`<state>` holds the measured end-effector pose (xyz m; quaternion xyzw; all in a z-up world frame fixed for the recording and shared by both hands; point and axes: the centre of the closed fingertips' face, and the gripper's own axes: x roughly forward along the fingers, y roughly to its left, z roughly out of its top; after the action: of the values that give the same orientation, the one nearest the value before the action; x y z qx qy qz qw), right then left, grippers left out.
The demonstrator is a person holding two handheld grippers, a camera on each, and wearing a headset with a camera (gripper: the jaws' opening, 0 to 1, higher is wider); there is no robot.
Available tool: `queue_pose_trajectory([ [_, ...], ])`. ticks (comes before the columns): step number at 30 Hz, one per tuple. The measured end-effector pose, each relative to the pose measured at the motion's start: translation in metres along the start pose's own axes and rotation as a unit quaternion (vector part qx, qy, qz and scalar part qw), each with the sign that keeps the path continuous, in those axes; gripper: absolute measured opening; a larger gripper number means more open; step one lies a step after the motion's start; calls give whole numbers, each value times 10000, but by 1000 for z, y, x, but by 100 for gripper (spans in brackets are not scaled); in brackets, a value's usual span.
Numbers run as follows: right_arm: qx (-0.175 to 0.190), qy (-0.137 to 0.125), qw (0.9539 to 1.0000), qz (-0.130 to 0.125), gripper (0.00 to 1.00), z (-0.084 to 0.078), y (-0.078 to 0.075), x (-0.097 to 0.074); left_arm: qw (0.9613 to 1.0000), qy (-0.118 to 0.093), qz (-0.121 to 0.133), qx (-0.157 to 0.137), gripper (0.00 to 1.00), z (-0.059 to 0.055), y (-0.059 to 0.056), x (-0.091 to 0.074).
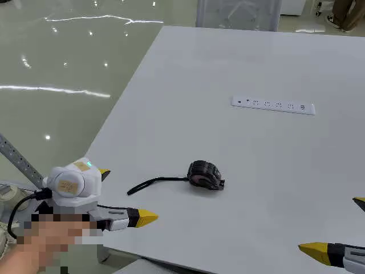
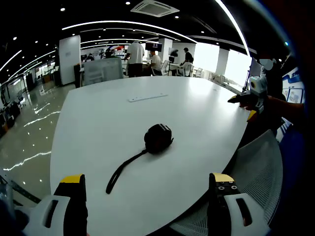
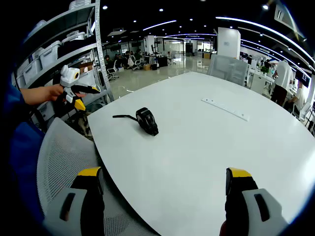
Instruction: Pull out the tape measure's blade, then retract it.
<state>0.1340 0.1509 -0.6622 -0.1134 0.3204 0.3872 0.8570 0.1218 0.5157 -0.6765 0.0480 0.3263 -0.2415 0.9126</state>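
Head view is showing the black tape measure point(image 1: 205, 174) lying on the white table point(image 1: 256, 68) near its front edge, its wrist strap point(image 1: 151, 184) trailing toward the left gripper point(image 1: 125, 194). That gripper is hovering just off the table's edge, jaws standing wide apart and gripping nothing; the right gripper point(image 3: 164, 172) is likewise gaping wide and carrying nothing, well apart from the case. The case is looking compact, hard and probably dense, its rounded rim likely slipping under smooth jaws, so pinching across the flat faces is seeming safest while the other gripper is taking the blade's end hook. The thin, springy blade is probably prone to snapping back.
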Motion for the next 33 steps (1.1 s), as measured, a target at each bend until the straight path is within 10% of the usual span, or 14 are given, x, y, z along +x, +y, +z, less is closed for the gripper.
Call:
queue_pose_trajectory([
  [33, -187, 192, 9996, 134, 96, -6, 2, 9, 9979, 210, -369, 498, 100, 12, -12, 19],
])
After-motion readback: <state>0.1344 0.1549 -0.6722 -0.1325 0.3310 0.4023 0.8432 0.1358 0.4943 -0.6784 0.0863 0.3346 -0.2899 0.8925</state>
